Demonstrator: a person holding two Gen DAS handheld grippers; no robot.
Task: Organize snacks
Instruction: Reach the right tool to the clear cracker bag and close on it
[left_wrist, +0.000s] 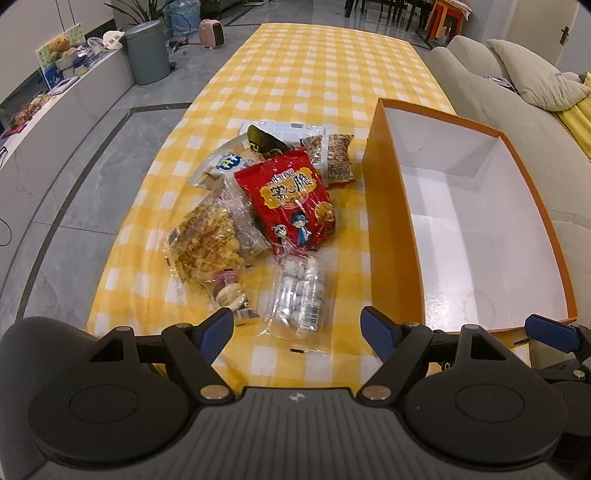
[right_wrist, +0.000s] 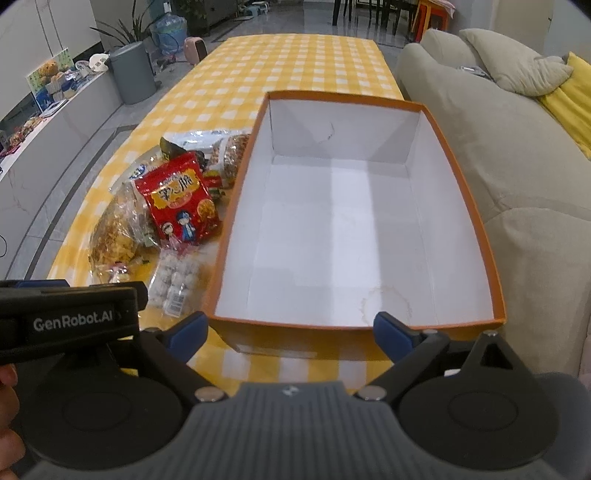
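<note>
A pile of snack packets lies on the yellow checked table (left_wrist: 295, 74). A red packet (left_wrist: 291, 201) sits on top; it also shows in the right wrist view (right_wrist: 181, 199). A clear pack of white round sweets (left_wrist: 301, 295) lies nearest me, with a clear bag of golden crisps (left_wrist: 207, 240) to its left. An empty orange box with a white inside (left_wrist: 480, 236) stands to the right of the pile; in the right wrist view the box (right_wrist: 351, 236) is straight ahead. My left gripper (left_wrist: 297, 326) is open and empty just before the sweets pack. My right gripper (right_wrist: 290, 330) is open and empty at the box's near wall.
A beige sofa (right_wrist: 498, 155) runs along the table's right side. A grey bin (left_wrist: 146, 51) and a low white counter (left_wrist: 44, 122) stand at the left. The left gripper's body (right_wrist: 66, 321) shows at the left of the right wrist view.
</note>
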